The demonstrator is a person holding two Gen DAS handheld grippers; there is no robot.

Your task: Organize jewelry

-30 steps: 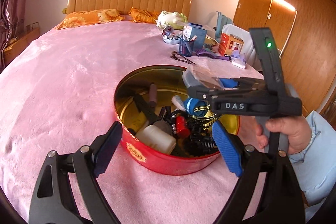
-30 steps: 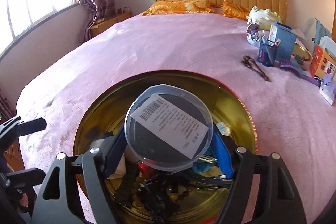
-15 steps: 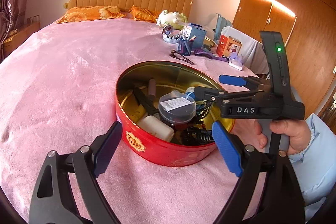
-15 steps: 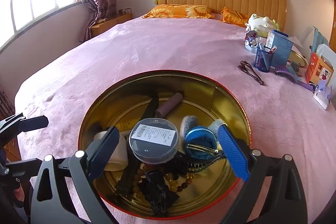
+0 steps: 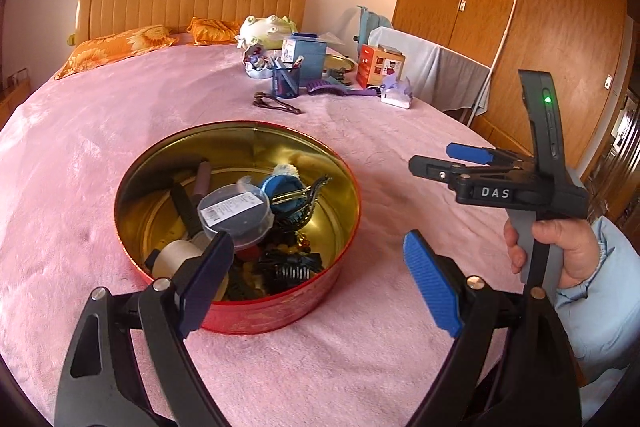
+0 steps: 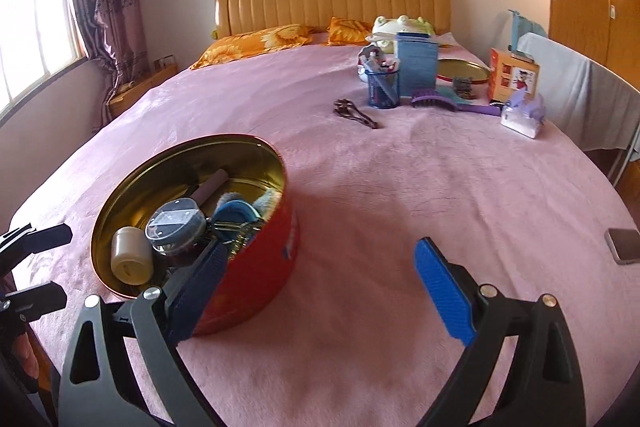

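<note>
Red tin (image 5: 280, 311), gold inside, centre-left of left-wrist frame on pink bedspread (image 5: 100, 163): holds round clear box (image 5: 235, 211) with label, cream jar (image 5: 176, 257), blue puff, beads, clips. Left gripper (image 5: 316, 267) wide open, empty. Right gripper (image 6: 316, 283) wide open, empty; box, clamped a second ago, now lies in tin.

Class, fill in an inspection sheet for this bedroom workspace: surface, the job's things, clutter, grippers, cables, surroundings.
Surface: pink plush bedspread.
Job's things: round red tin with gold inside, holding a clear round labelled container, a cream jar, beads and a black hair claw.
Clutter: blue mesh pen cup, purple hairbrush, brown hair clip, phone.
Grippers: left gripper open, empty; right gripper open, empty, beside the tin.
Cables: nothing seen.
Surroundings: wooden headboard, curtained window, wardrobe.
</note>
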